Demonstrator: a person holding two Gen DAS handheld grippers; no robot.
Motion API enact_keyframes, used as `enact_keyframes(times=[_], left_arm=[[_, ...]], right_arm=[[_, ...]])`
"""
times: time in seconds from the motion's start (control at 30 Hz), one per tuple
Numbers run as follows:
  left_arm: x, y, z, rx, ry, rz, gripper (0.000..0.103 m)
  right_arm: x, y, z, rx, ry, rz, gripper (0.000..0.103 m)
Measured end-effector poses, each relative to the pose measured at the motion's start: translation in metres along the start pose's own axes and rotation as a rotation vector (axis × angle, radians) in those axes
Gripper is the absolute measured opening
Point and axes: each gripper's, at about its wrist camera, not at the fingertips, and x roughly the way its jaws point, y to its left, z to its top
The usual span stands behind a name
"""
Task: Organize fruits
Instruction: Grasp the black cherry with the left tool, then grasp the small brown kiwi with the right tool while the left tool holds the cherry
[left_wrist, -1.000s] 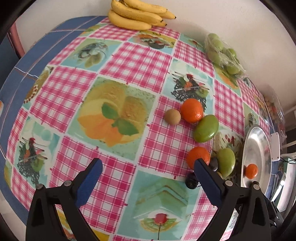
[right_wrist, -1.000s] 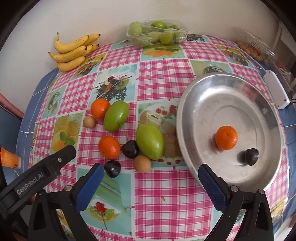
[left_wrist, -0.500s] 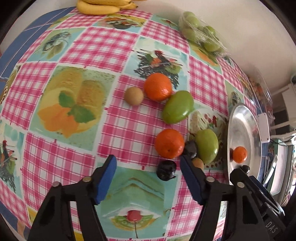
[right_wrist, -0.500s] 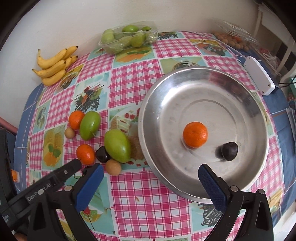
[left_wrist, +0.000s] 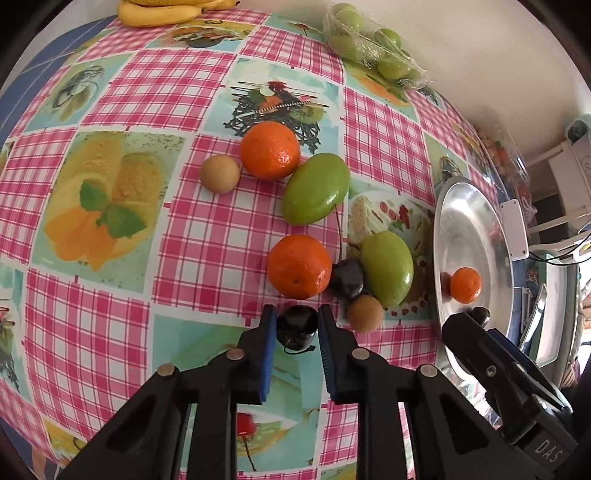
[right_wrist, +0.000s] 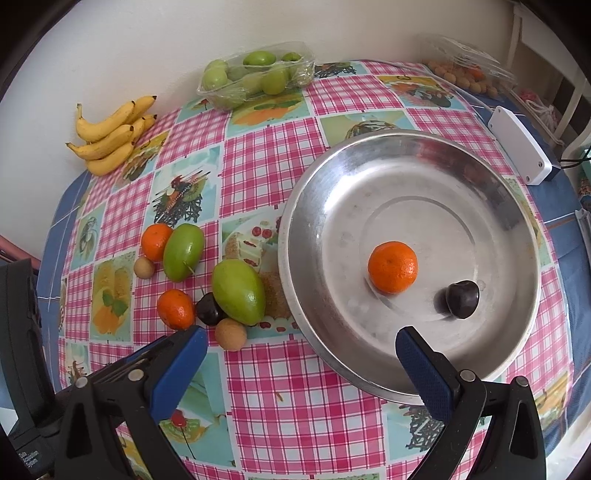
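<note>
Pinching a dark cherry (left_wrist: 297, 325), left gripper (left_wrist: 296, 334); right gripper (right_wrist: 301, 354) gapes over plate rim (right_wrist: 373, 386).

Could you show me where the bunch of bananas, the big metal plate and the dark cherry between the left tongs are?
bananas (right_wrist: 109, 142), right wrist view, middle of the bunch.
metal plate (right_wrist: 424, 221), right wrist view, bare inner surface.
dark cherry (left_wrist: 296, 325), left wrist view, its visible front.

Your right gripper (right_wrist: 299, 354) hangs with its blue-padded jaws spread wide over the near rim of the round silver metal tray (right_wrist: 332, 229). In the tray, a small orange mandarin (right_wrist: 392, 266) lies near a dark purple plum (right_wrist: 461, 298), apart. Left of the tray, a large green mango (right_wrist: 238, 291) touches another dark plum (right_wrist: 209, 309).
</note>
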Motion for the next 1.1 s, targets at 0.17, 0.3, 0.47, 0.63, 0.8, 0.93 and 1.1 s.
enact_keyframes(times=[0.17, 0.3, 0.47, 0.63, 0.8, 0.93, 1.1], left_arm=[[-0.006, 0.005, 0.002, -0.035, -0.015, -0.008, 0.023], [-0.024, 0.021, 0.0, -0.073, -0.065, 0.005, 0.023], [-0.04, 0.043, 0.002, -0.153, -0.114, 0.013, 0.023], [-0.041, 0.053, 0.006, -0.193, -0.121, 0.048, 0.023], [-0.039, 0.059, 0.007, -0.213, -0.108, 0.039, 0.023], [-0.04, 0.059, 0.006, -0.214, -0.11, 0.036, 0.023], [-0.036, 0.056, 0.007, -0.216, -0.099, 0.034, 0.023]], right_arm=[[0.0, 0.002, 0.0, -0.004, 0.003, 0.017, 0.103], [0.0, 0.01, -0.001, -0.023, 0.003, 0.033, 0.103], [0.0, 0.022, -0.003, -0.045, 0.006, 0.075, 0.103], [0.004, 0.047, -0.01, -0.131, 0.016, 0.139, 0.101], [0.009, 0.065, -0.015, -0.201, 0.017, 0.153, 0.086], [0.025, 0.063, -0.015, -0.205, 0.065, 0.141, 0.07], [0.046, 0.059, -0.014, -0.194, 0.105, 0.105, 0.049]])
